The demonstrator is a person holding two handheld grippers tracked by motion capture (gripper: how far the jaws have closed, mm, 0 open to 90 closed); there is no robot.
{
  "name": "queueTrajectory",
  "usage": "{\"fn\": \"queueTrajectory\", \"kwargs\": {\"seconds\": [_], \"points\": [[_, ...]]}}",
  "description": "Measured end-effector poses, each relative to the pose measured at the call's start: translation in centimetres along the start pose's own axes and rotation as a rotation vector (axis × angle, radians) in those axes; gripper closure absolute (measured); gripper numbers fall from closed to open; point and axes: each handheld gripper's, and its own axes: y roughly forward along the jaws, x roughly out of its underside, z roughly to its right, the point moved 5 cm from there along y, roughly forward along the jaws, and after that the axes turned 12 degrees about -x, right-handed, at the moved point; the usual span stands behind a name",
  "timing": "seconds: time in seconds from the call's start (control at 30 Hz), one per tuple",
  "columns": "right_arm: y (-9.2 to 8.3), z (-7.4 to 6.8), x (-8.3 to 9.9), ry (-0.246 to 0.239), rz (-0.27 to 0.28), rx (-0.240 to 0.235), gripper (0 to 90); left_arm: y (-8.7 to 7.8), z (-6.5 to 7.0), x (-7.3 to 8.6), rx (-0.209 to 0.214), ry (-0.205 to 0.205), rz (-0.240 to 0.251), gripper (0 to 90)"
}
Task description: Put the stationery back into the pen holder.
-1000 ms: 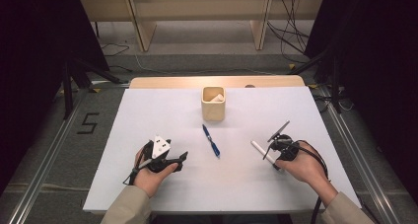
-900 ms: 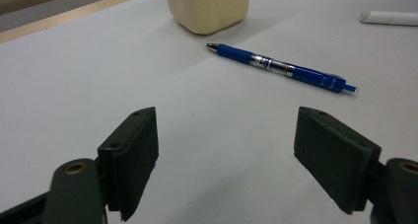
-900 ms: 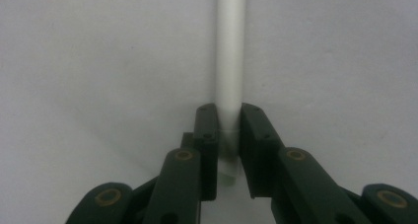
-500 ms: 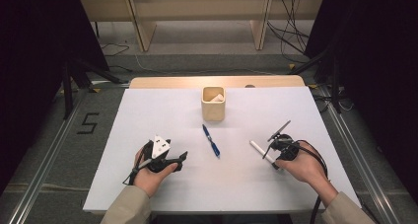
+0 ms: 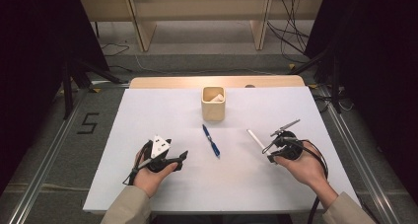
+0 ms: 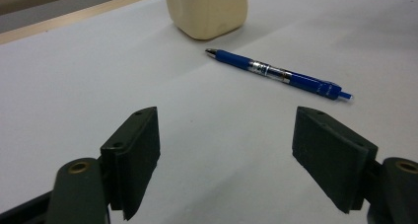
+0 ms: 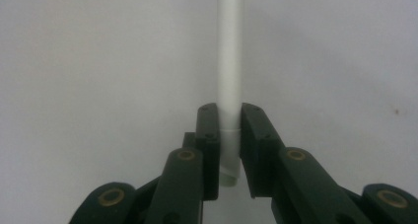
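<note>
The right hand-held gripper point(image 7: 229, 135) is clamped on a slim white plastic pen point(image 7: 230, 61), presumably bound for the beige square cup point(image 5: 213, 103), while the left hand-held gripper point(image 6: 236, 150) rests with jaws apart near the blue ballpoint pen point(image 6: 278, 73).

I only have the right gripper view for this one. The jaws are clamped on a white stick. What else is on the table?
Observer: A blue pen lies loose in the middle of the white table, apart from both grippers.
Operator: Is there anywhere to put the white stick?
Observer: A beige cup stands upright beyond the pen, with something pale already inside.
Operator: And the other hand?
Observer: The left gripper has its jaws wide open with nothing between them, pointing toward the pen.
Operator: Is my right gripper near the cup?
Observer: No, it sits well to the cup's right, near the person's side.
</note>
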Motion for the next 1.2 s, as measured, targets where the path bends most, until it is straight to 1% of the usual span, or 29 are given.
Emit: {"fn": "queueTrajectory", "kwargs": {"seconds": [0.1,0.2,0.27,0.3,0.37,0.43,0.5,0.53,0.57,0.6,0.63,0.67,0.7,0.8,0.9,0.97,1.03,1.1,1.2], "points": [[0.2,-0.6,-0.2,-0.023,0.050,-0.006,79.5,0.0,0.2,-0.2,0.011,-0.006,0.006,26.7],[0.6,-1.2,-0.7,-0.078,0.125,-0.034,79.5,0.0,0.6,-0.5,0.036,-0.033,0.018,28.0],[0.9,-1.7,-0.9,-0.094,0.163,-0.054,79.5,0.1,1.0,-0.9,0.056,-0.041,0.027,29.2],[1.1,-2.0,-1.0,-0.108,0.183,-0.068,79.5,0.1,1.2,-1.0,0.064,-0.035,0.031,29.8],[1.2,-2.3,-1.3,-0.132,0.218,-0.071,79.5,0.1,1.6,-1.4,0.080,-0.048,0.044,30.5],[1.2,-2.6,-1.4,-0.144,0.256,-0.096,79.5,0.0,2.0,-1.8,0.108,-0.077,0.055,31.1],[1.3,-3.0,-1.6,-0.153,0.283,-0.112,79.5,0.0,2.4,-2.2,0.139,-0.108,0.064,31.9],[1.3,-3.2,-1.6,-0.159,0.296,-0.123,79.5,0.0,2.6,-2.5,0.160,-0.139,0.071,32.3],[1.4,-3.4,-1.7,-0.160,0.310,-0.131,79.5,-0.1,2.8,-2.7,0.182,-0.159,0.076,32.6],[1.5,-3.7,-1.8,-0.169,0.320,-0.141,79.5,-0.1,3.1,-3.1,0.194,-0.181,0.088,33.7],[1.6,-4.0,-1.8,-0.175,0.329,-0.150,79.5,0.0,3.4,-3.4,0.202,-0.178,0.098,34.3],[1.8,-4.4,-1.9,-0.191,0.331,-0.155,79.5,0.0,3.6,-3.7,0.206,-0.174,0.104,35.0],[1.9,-4.7,-2.0,-0.200,0.332,-0.154,79.5,0.0,3.9,-3.9,0.211,-0.170,0.108,35.9],[2.4,-5.6,-2.1,-0.228,0.331,-0.165,79.5,0.4,5.0,-4.6,0.248,-0.167,0.115,37.5],[2.7,-6.3,-2.3,-0.251,0.337,-0.173,79.5,0.8,6.0,-5.1,0.288,-0.185,0.118,39.4],[2.7,-6.6,-2.3,-0.263,0.340,-0.176,79.5,1.0,6.7,-5.5,0.314,-0.211,0.120,40.4],[2.7,-6.7,-2.3,-0.263,0.347,-0.177,79.5,1.2,7.3,-5.9,0.346,-0.250,0.125,42.0],[2.8,-6.9,-2.3,-0.271,0.344,-0.184,79.5,1.4,7.9,-6.3,0.366,-0.273,0.126,43.3],[2.9,-7.1,-2.3,-0.283,0.347,-0.186,79.5,1.7,8.4,-6.5,0.384,-0.294,0.128,45.7]]}}
